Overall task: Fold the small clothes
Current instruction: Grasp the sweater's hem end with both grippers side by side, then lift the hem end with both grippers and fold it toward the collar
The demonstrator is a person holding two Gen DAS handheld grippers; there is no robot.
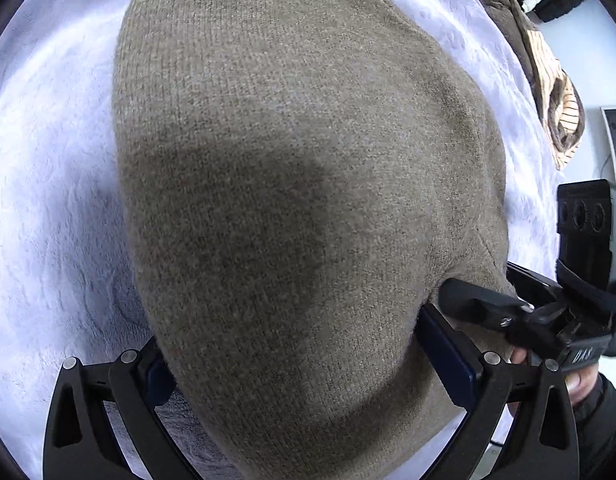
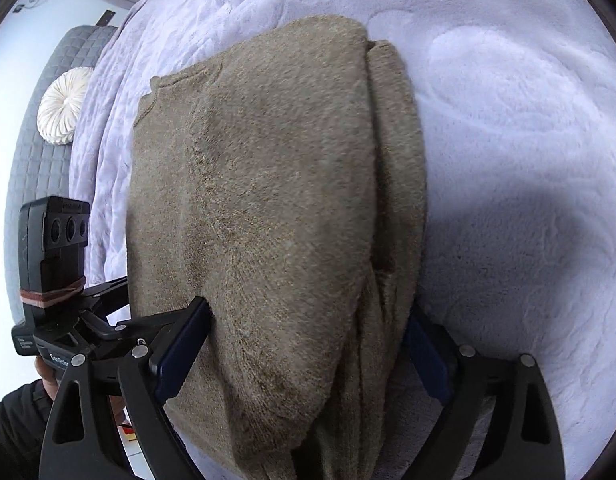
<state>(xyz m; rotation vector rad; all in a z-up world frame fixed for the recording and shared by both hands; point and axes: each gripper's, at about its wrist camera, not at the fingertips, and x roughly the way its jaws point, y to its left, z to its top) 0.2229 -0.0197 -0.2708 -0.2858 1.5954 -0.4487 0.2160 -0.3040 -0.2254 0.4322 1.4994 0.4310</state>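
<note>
A tan knit sweater (image 1: 300,184) lies folded lengthwise on a white fluffy bedspread (image 1: 48,200). It also fills the right wrist view (image 2: 276,208), with its neckline at the far left and a folded strip along its right side. My left gripper (image 1: 296,360) has its jaws wide apart around the sweater's near end, the fabric bulging between the blue pads (image 1: 447,356). My right gripper (image 2: 308,344) likewise straddles the near end with its pads (image 2: 184,348) on both sides of the fabric. The right gripper also shows at the right edge of the left wrist view (image 1: 483,300).
A brown and striped pile of clothes (image 1: 547,92) lies at the far right of the bedspread. A round white cushion (image 2: 64,108) rests on a grey quilted surface (image 2: 40,168) at the left. The other hand-held gripper (image 2: 56,272) shows at the left.
</note>
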